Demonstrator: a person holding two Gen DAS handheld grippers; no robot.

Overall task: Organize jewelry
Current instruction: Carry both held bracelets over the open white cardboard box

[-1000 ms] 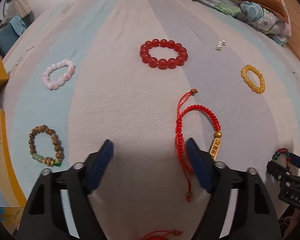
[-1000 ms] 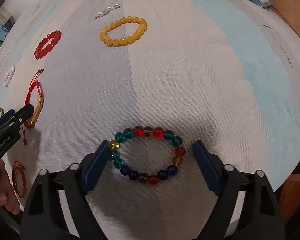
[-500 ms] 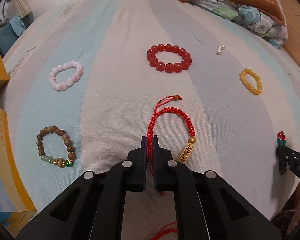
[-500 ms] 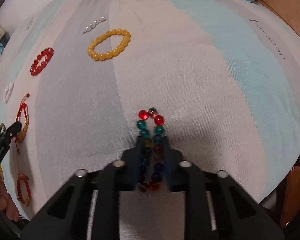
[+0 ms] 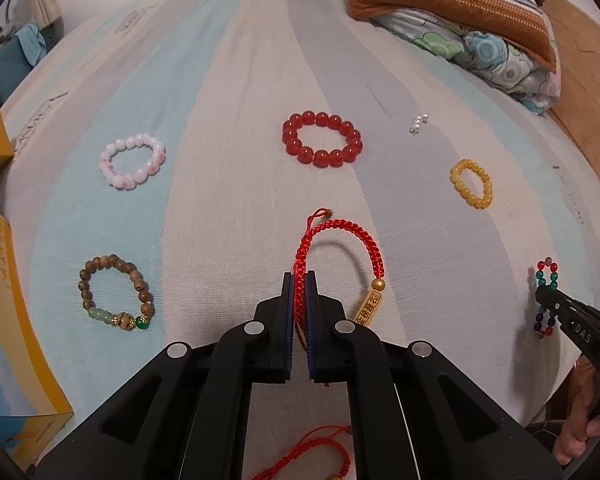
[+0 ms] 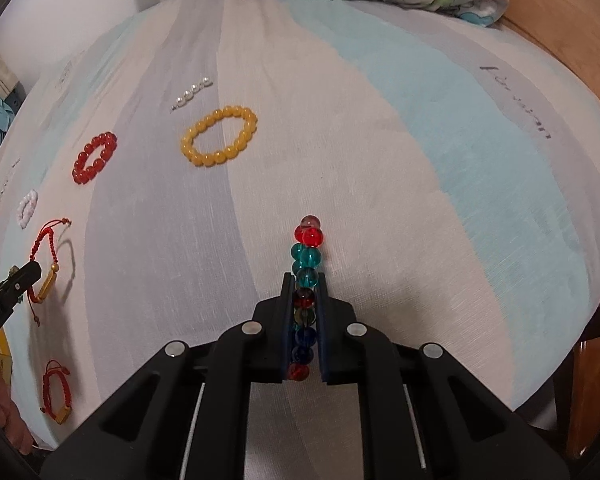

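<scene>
My left gripper (image 5: 299,280) is shut on the red braided cord bracelet (image 5: 340,228) with a gold charm (image 5: 370,304), lifted off the striped bed cover. My right gripper (image 6: 304,280) is shut on the multicolour glass bead bracelet (image 6: 307,246), squeezed flat and raised; it also shows at the right of the left wrist view (image 5: 546,276). On the cover lie a red bead bracelet (image 5: 322,139), a pink one (image 5: 132,160), a yellow one (image 5: 472,183), a brown wooden one (image 5: 114,292) and a short pearl strand (image 5: 419,124).
A yellow and blue box (image 5: 8,320) stands at the left edge of the bed. A second red cord bracelet (image 6: 56,392) lies near the front edge. Folded quilts (image 5: 460,28) sit at the back right, beside a wooden bed frame (image 5: 580,80).
Both grippers went from open to shut, the left on the red cord bracelet, the right on the multicolour bead bracelet. Both have since lifted their bracelets off the cover.
</scene>
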